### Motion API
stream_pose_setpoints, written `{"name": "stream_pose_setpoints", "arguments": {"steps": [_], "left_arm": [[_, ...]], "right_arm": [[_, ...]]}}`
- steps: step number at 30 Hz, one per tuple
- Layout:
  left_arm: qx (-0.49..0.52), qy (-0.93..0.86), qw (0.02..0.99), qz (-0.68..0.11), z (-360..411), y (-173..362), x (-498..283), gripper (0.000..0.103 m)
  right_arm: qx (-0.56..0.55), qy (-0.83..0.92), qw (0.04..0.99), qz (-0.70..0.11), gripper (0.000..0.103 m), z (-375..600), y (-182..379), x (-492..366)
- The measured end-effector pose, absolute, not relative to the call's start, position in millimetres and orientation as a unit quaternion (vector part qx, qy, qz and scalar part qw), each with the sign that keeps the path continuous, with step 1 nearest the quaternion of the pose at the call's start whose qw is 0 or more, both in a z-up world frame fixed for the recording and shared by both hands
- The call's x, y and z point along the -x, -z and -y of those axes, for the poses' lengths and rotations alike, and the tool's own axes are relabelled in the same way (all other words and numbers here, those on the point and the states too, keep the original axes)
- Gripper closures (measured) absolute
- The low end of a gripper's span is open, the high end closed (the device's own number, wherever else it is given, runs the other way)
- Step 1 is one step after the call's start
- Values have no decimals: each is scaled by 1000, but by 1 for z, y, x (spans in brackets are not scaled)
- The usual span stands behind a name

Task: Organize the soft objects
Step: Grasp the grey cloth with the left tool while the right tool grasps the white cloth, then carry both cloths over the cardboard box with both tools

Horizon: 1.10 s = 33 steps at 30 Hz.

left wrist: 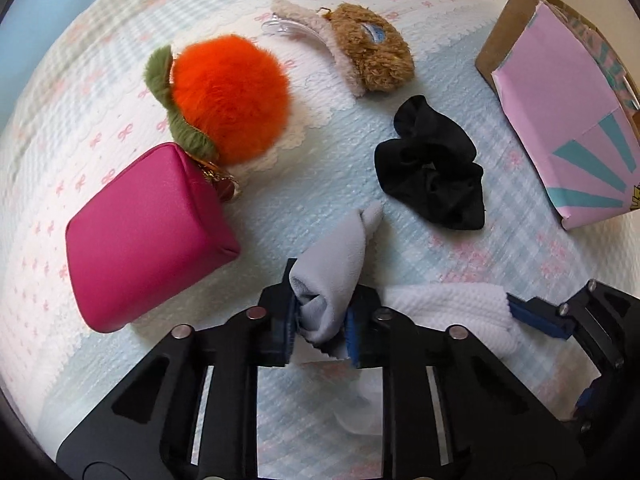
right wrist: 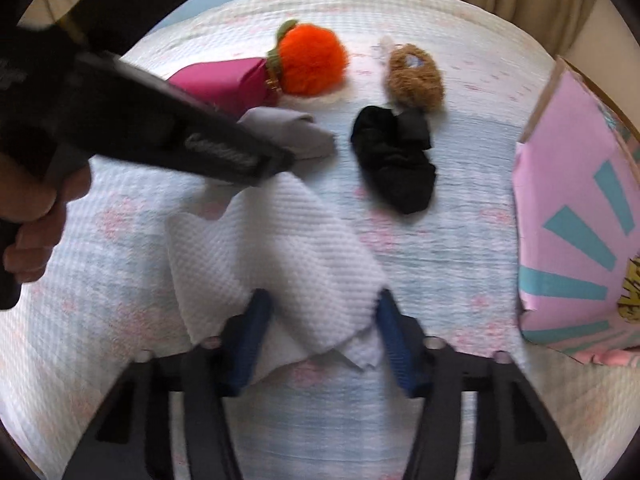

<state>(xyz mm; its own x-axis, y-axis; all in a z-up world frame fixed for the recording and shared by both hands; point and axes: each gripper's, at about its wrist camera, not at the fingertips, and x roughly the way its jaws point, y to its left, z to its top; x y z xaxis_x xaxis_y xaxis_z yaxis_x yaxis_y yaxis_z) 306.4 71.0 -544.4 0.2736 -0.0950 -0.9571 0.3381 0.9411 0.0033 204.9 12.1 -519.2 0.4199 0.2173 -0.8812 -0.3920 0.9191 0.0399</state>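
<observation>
- Gripping a bunched grey cloth point(left wrist: 332, 280), the left tongs point(left wrist: 320, 330) are closed tight on its near end, the free tip pointing away over the bedspread point(left wrist: 400, 240).
- Straddling the near edge of a white waffle-weave cloth point(right wrist: 276, 252), the right tongs point(right wrist: 320, 340) stand open, one blue pad on each side of the fabric and nothing yet pinched.
- Judged from this, the step in hand is gathering the two cloths; the right tongs would do best to close squarely on a doubled fold rather than the ragged corner, so the sheet does not slip free on lifting.
- Lying just beyond the white cloth, a black scrunchie point(left wrist: 432, 164) sits mid-bed, apart from both tongs.
- At left, a magenta pouch point(left wrist: 148, 236) rests with an orange pom-pom charm point(left wrist: 232, 96) touching its far end.
- Farther off lies a brown fuzzy hair clip point(left wrist: 372, 52), near the scrunchie but not touching it.
- At right, a pink-papered cardboard box point(left wrist: 560, 120) waits, the likely destination; carrying the grey cloth high should avoid dragging the scrunchie.
</observation>
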Motion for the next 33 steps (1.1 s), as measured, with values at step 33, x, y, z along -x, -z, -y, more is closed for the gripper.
{"name": "stream_pose_setpoints", "arguments": {"steps": [33], "left_arm": [[7,91,870,-484,-103,308,-222,93]], "right_arm": [[-52,-73,897,-433,91,65,302,-170]]}}
